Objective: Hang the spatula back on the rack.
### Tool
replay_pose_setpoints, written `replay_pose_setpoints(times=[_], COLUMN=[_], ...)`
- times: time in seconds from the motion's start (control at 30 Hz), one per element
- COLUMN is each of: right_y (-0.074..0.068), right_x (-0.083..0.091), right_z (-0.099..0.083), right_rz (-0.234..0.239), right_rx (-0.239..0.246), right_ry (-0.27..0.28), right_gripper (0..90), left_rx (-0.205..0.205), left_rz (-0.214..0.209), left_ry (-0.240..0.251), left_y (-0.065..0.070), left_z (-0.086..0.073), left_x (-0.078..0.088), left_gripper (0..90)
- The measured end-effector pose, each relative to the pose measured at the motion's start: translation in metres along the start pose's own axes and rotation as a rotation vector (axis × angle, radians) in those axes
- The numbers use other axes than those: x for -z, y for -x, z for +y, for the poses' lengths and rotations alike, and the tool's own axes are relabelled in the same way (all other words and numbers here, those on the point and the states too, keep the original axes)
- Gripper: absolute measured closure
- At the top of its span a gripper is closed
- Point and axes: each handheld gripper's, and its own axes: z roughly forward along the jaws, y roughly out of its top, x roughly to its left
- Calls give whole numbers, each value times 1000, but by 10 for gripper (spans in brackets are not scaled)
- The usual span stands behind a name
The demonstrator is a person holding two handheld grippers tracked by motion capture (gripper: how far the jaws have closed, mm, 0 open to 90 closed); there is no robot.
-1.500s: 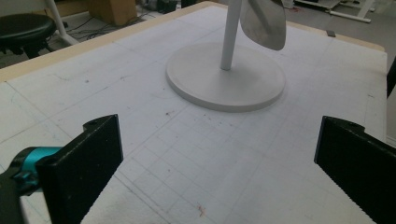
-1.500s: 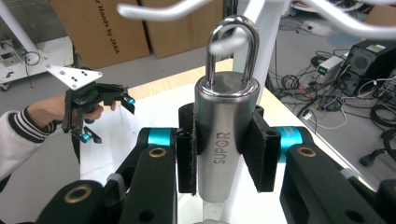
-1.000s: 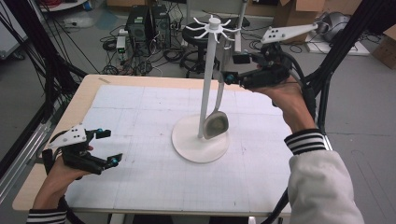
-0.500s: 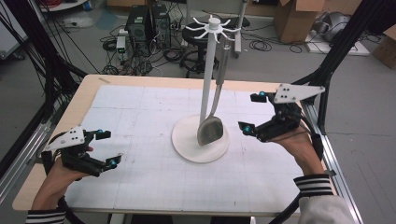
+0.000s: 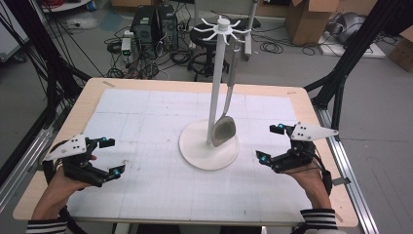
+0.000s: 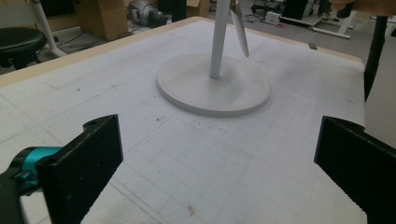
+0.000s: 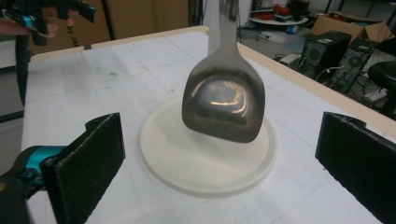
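A white utensil stand (image 5: 209,146) with a round base and a hooked top stands mid-table. From one hook hangs a metal spatula (image 5: 224,130), its blade just above the base; it looms large as the spatula (image 7: 223,103) in the right gripper view. My right gripper (image 5: 271,144) rests open at the table's right side, apart from the stand, nothing between its jaws. My left gripper (image 5: 111,156) sits open near the front left, also empty. The stand's base (image 6: 214,85) lies ahead of it in the left gripper view.
A white gridded mat (image 5: 146,122) covers the wooden table (image 5: 311,112). Behind the table are a black stool (image 5: 204,36), computer towers (image 5: 151,22), cables and cardboard boxes (image 5: 307,19). Black frame posts flank both sides.
My right gripper has let go of the spatula on the stand's hook and drawn back and down to the table's right side. The left gripper has stayed put.
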Motion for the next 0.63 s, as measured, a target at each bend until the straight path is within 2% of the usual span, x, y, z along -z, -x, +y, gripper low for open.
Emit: replay_pose_setpoints(times=[0.03, 0.17, 0.37, 0.4, 0.63], right_y=[1, 1, 1, 3, 4], right_x=[1, 2, 7, 8, 8], right_z=[-11, -26, -47, -51, -57], right_rz=[-16, -36, -55, -58, -68], right_rx=[-12, -32, -75, -83, -92], right_ry=[3, 11, 52, 40, 33], right_gripper=[4, 4, 4, 4, 4], left_rx=[-1, 0, 2, 1, 0], left_rz=[0, 6, 15, 14, 18], left_ry=[2, 2, -8, -9, -5], left_y=[0, 0, 0, 0, 1], left_z=[-1, -4, -8, -8, -9], left_x=[0, 3, 3, 3, 4], left_gripper=[17, 17, 17, 17, 17])
